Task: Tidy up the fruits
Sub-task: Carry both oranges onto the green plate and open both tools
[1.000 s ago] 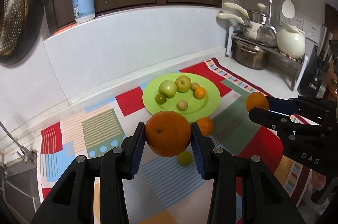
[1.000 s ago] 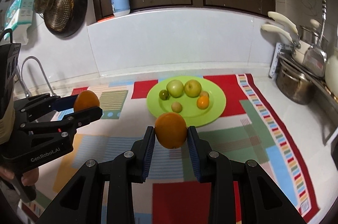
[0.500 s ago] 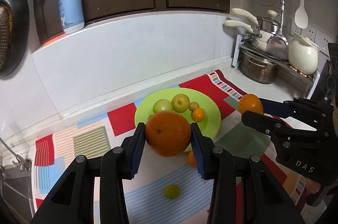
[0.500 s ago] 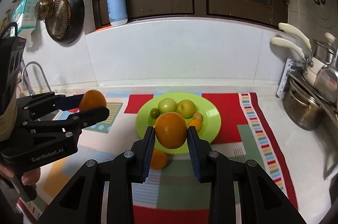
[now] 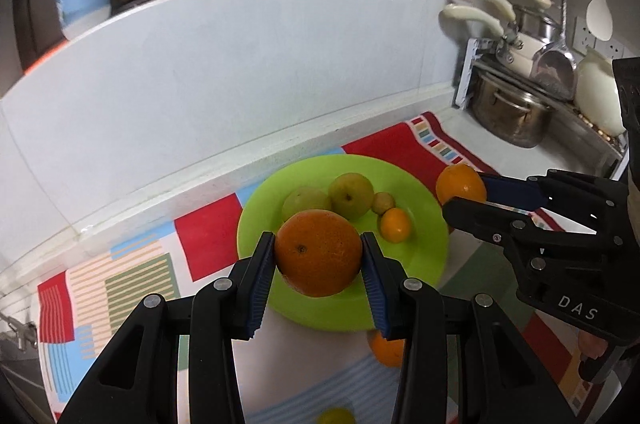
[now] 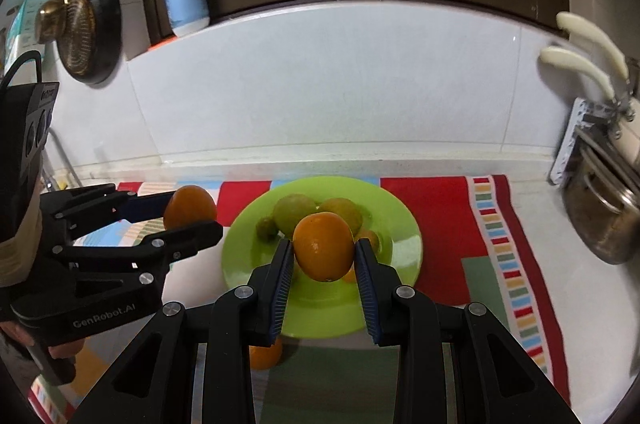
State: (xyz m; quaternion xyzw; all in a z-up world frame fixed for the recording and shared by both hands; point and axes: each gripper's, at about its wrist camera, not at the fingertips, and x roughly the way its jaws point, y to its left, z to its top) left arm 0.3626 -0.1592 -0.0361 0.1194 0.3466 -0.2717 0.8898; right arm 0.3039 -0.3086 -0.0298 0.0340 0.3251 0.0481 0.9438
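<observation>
Two oranges (image 5: 319,252) (image 6: 324,248) over green plate (image 5: 424,264)

My left gripper (image 5: 319,256) is matt black plastic with ribbed blue pads (image 5: 261,280), clamped on a dimpled, waxy large orange (image 5: 319,252). My right gripper (image 6: 323,260), same finish, squeezes a smoother glossy orange (image 6: 324,248). The green plate (image 5: 424,220) looks like shiny plastic, the patterned mat (image 6: 440,207) like woven cloth, the pot (image 5: 510,109) brushed metal

White counter (image 5: 516,159), patchwork mat (image 5: 208,244), green plate (image 5: 424,224), loose orange (image 5: 386,350)
</observation>
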